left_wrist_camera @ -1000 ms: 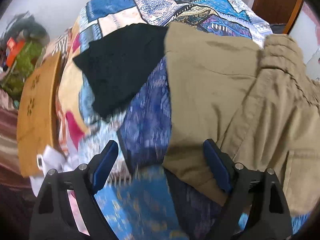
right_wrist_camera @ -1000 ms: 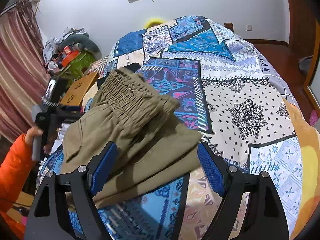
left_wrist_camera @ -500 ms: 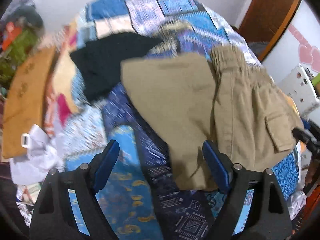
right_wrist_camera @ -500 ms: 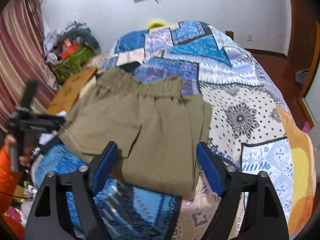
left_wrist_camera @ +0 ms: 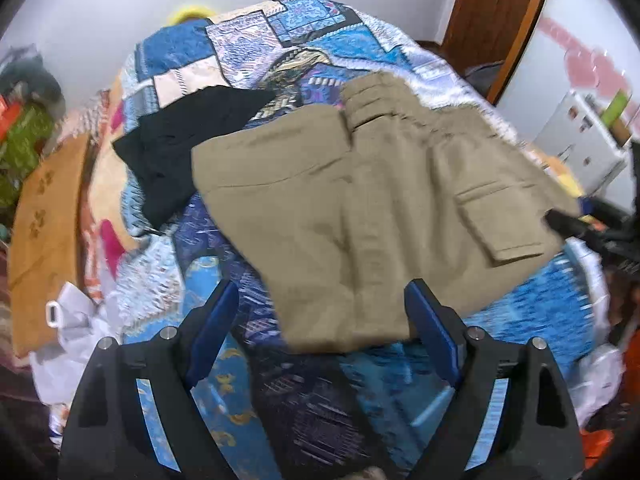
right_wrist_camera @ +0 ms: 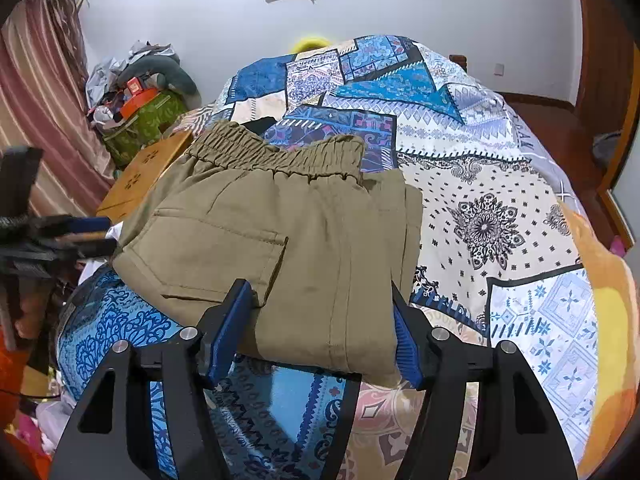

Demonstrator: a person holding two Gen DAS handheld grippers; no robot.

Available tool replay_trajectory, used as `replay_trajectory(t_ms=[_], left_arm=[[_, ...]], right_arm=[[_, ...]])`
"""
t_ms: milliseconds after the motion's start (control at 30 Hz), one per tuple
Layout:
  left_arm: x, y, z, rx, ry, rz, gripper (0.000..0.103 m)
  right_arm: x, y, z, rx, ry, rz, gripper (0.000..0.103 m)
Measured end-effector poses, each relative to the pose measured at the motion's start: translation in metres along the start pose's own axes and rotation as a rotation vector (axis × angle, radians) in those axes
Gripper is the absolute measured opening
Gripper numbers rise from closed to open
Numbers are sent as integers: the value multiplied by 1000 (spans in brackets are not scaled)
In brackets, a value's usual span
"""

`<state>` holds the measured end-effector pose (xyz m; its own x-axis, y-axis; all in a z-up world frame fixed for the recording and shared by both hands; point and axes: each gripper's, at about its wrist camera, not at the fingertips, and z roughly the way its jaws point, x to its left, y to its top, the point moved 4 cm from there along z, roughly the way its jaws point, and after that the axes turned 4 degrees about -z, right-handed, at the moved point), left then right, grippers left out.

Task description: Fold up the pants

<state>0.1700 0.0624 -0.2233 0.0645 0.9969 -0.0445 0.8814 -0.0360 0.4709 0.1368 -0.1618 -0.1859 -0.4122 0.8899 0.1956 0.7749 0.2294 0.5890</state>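
Khaki pants (right_wrist_camera: 280,240) lie folded flat on the patchwork bedspread (right_wrist_camera: 500,220), elastic waistband at the far side and a flap pocket on top. My right gripper (right_wrist_camera: 318,300) hovers at their near folded edge. Its jaws are closing with that edge between them, and the cloth is not pinched or bunched. My left gripper (left_wrist_camera: 322,308) stands open just short of the pants (left_wrist_camera: 360,208), whose near corner shows between its blue pads; nothing is held. The left gripper (right_wrist_camera: 60,236) also shows at the pants' left side, and the right gripper (left_wrist_camera: 592,232) at their right side.
A black garment (left_wrist_camera: 180,152) lies on the bed beside the pants. An orange wooden board (right_wrist_camera: 148,172) and a green bag (right_wrist_camera: 148,120) with clutter sit off the bed's far left. A white cabinet (left_wrist_camera: 580,136) and a wooden door (left_wrist_camera: 492,8) stand beyond.
The pants went from a heaped, half-raised fold to lying flat. My left gripper drew back and up from them, still open. My right gripper's jaws narrowed around the near edge.
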Motion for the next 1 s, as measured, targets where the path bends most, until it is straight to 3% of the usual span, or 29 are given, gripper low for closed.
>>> replay_trajectory(t_ms=[100,167,233,300,333,367,400,533,767,833,1000], left_arm=[[21,-6,6,11,50,-21,91],[33,-10,7,19,-10,-66,92],[34,-10,3,15,-1,-60,92],[27,-6,-5,-15,54,1,91],[28,-5,-6,-25,128,24,90],[32,-5,-6,-34,250,61,90],[35,-5,-5,-32,290,75,88],[68,-11,0,45,183,-49,81],[62,20,-13,-34,16,-118,81],[54,28,-1,-27,6,-107,81],[51,20,40,56,84,-97,81]], right_arm=[[0,-2,1,3,6,-5,59],[0,-3,0,0,9,-2,59],[0,-4,0,-4,6,-2,59],[1,-4,-1,-7,1,-5,59],[1,-4,-1,-7,1,-5,59],[0,-4,-1,-6,0,-4,59],[-1,-4,-1,-6,0,-3,59],[-9,-7,-6,-6,4,29,59],[-23,9,-22,-55,-34,44,49],[-29,16,-20,-64,-28,72,49],[-35,14,4,1,-36,73,46]])
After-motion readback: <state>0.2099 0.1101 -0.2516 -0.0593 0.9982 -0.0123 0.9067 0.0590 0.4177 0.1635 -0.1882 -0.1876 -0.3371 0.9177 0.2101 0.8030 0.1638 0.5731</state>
